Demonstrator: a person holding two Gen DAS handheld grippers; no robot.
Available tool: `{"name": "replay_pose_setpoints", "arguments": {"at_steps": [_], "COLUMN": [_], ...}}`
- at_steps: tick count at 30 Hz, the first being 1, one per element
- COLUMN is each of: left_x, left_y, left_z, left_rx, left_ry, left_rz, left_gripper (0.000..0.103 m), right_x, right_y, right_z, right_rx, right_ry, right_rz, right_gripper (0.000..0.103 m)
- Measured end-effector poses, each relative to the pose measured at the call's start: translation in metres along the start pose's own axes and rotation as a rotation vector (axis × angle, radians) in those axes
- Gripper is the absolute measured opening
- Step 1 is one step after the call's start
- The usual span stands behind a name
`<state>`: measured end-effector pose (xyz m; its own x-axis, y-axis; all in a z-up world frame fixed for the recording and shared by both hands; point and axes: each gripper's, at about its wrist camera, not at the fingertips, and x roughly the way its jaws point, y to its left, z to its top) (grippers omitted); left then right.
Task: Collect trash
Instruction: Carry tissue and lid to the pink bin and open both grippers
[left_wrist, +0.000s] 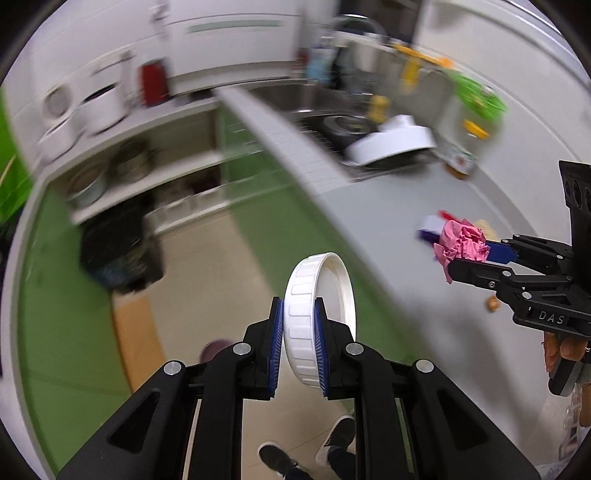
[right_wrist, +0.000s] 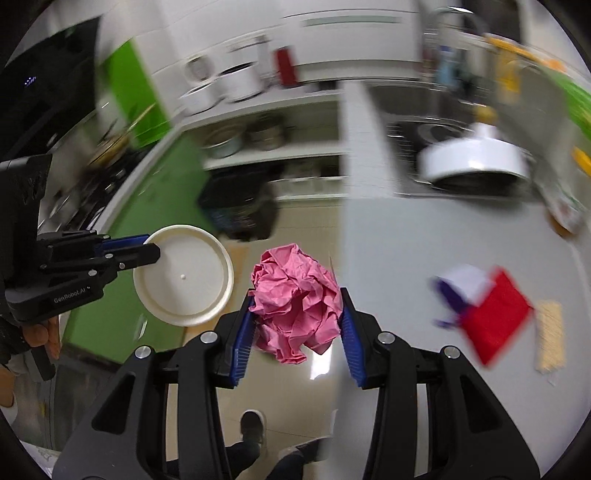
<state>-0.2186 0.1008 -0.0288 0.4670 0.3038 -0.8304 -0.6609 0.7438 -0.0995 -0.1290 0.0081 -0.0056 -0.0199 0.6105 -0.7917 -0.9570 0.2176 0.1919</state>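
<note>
Though much of the kitchen behind is smeared by motion blur, both pieces of trash read sharply. A white plastic lid (left_wrist: 319, 321) stands on edge, pinched at its ribbed rim between the narrow-set fingers of the left gripper (left_wrist: 298, 347), held out over the floor; its lower rim is hidden behind the blue pads. At about three o'clock in the left wrist view, the right gripper (left_wrist: 471, 258) comes in from the side, clamped on a crumpled ball of pink paper (left_wrist: 461, 245).

From the right wrist view the pink paper (right_wrist: 297, 301) fills the gap between that gripper's fingers (right_wrist: 297, 325), which hold it on both sides above the edge of the grey counter (right_wrist: 424, 236). At nine o'clock there, the lid (right_wrist: 183, 275) shows its flat inner face, its near edge covered by the left gripper (right_wrist: 147, 247).

On the counter at three o'clock lies a red, white and purple wrapper (right_wrist: 484, 310), too blurred to read, with a pale crumbly strip (right_wrist: 550, 336) just beside it. Farther back, a white bowl-like thing (right_wrist: 476, 160) sits by the sink, its shape unclear. A dark bin (right_wrist: 240, 210) on the floor is blurred. Shoes (left_wrist: 306, 448) are cut off at six o'clock.
</note>
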Motion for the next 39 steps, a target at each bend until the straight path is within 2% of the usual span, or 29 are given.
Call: {"name": "replay_pose_setpoints", "arguments": {"at_steps": [6, 9, 11, 15, 20, 25, 26, 27, 29, 33, 39], "left_x": [-0.01, 0.003, 0.026, 0.098, 0.224, 0.313, 0.325, 0.336, 0.355, 0.378, 0.375], "left_y": [0.087, 0.12, 0.145, 0.189, 0.228, 0.254, 0.258, 0.26, 0.266, 0.275, 0.296], "left_z": [-0.033, -0.043, -0.055, -0.089, -0.144, -0.184, -0.191, -0.196, -0.207, -0.22, -0.233], "left_rx": [-0.111, -0.145, -0.172, -0.213, -0.246, -0.273, -0.278, -0.279, -0.295, -0.316, -0.356], "left_ry": [0.017, 0.033, 0.05, 0.075, 0.107, 0.117, 0.118, 0.118, 0.106, 0.096, 0.086], "left_rz": [0.065, 0.079, 0.085, 0.08, 0.069, 0.061, 0.066, 0.069, 0.076, 0.092, 0.118], "left_gripper": [0.016, 0.016, 0.016, 0.016, 0.016, 0.017, 0.02, 0.029, 0.097, 0.098, 0.098], "right_x": [0.071, 0.108, 0.146, 0.229, 0.338, 0.416, 0.426, 0.436, 0.454, 0.485, 0.526], "right_y": [0.084, 0.109, 0.119, 0.118, 0.1, 0.077, 0.075, 0.073, 0.068, 0.066, 0.078], "right_z": [0.02, 0.023, 0.018, -0.009, -0.059, -0.096, -0.1, -0.104, -0.113, -0.126, -0.135], "right_rx": [-0.069, -0.089, -0.105, -0.118, -0.139, -0.127, -0.13, -0.133, -0.137, -0.154, -0.179], "right_ry": [0.063, 0.092, 0.117, 0.163, 0.194, 0.219, 0.223, 0.227, 0.236, 0.257, 0.289], "right_rz": [0.069, 0.076, 0.074, 0.064, 0.047, 0.046, 0.045, 0.044, 0.045, 0.054, 0.091], "right_gripper": [0.042, 0.042, 0.042, 0.042, 0.042, 0.042, 0.042, 0.042, 0.042, 0.042, 0.042]}}
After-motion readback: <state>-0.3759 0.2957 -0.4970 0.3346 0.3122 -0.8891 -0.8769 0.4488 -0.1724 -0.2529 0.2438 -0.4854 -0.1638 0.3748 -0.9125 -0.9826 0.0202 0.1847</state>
